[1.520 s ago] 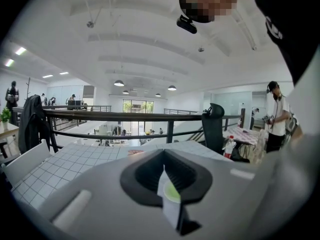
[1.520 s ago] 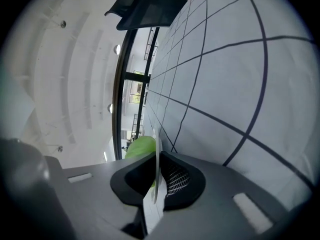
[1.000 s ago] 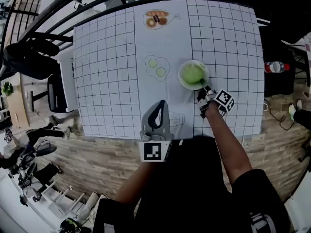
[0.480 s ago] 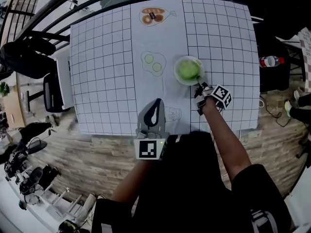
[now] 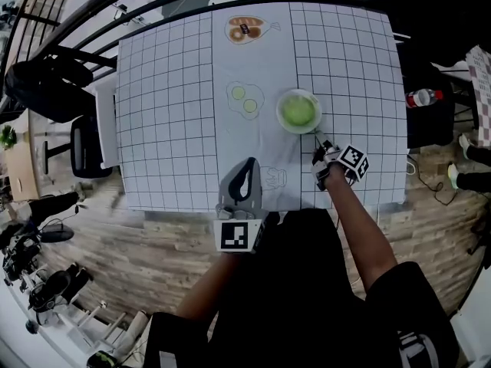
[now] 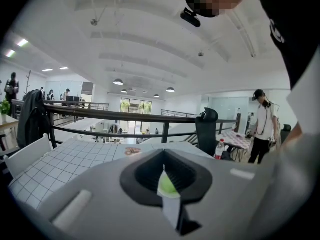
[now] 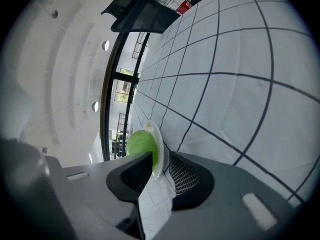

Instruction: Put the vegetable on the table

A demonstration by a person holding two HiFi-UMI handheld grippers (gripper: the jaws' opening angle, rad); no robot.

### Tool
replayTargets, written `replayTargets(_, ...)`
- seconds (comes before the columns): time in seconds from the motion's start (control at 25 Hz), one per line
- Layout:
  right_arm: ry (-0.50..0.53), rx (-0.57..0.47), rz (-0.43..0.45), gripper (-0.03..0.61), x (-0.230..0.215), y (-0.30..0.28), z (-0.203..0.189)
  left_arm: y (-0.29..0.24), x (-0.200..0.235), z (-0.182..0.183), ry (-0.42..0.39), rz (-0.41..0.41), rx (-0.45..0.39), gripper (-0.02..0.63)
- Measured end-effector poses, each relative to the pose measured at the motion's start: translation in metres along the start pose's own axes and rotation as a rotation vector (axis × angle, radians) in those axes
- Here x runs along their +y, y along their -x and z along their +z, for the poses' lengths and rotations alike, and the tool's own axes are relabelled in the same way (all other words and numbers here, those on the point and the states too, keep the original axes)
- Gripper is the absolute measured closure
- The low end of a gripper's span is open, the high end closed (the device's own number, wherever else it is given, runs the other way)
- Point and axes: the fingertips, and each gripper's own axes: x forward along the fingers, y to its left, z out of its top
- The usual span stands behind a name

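A white plate (image 5: 311, 104) holding a round green vegetable (image 5: 298, 112) stands on the grid-patterned table (image 5: 169, 113), right of centre. My right gripper (image 5: 319, 141) is just in front of the plate's near rim, its jaws a little apart. In the right gripper view the plate (image 7: 159, 143) and the vegetable (image 7: 140, 146) show in the gap of the right gripper (image 7: 160, 160); whether the fingertips touch the rim I cannot tell. My left gripper (image 5: 252, 162) is shut and empty over the table's front edge. Through the left gripper (image 6: 164, 169) a sliver of the vegetable (image 6: 167, 185) shows.
The cloth carries printed food pictures: one at the far side (image 5: 247, 30), fried eggs (image 5: 245, 100) left of the plate. A red-capped bottle (image 5: 422, 96) lies beyond the right edge. A black chair (image 5: 46, 83) and a white chair (image 5: 103, 125) stand at the left. A person (image 6: 261, 126) stands far off.
My right gripper has drawn back a little from the plate toward the front edge. The plate and the left gripper stay where they were.
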Motion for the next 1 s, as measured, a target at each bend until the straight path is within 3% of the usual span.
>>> replayTargets(0.44,0.050,-0.035,0.075,0.509,0.039,0.030,-0.019,0.028,0.008,-0.006,0.012,-0.002,-0.013,0.606)
replayTargets(0.76,0.182,-0.026,0.152,0.580,0.092,0.057,-0.058,0.059,0.013,-0.016,0.033,-0.023,-0.030,0.606)
replayTargets(1.0,0.306,-0.037,0.260,0.580,0.141,0.086,-0.095,0.084,0.019,-0.005,0.064,-0.036,-0.077,0.606)
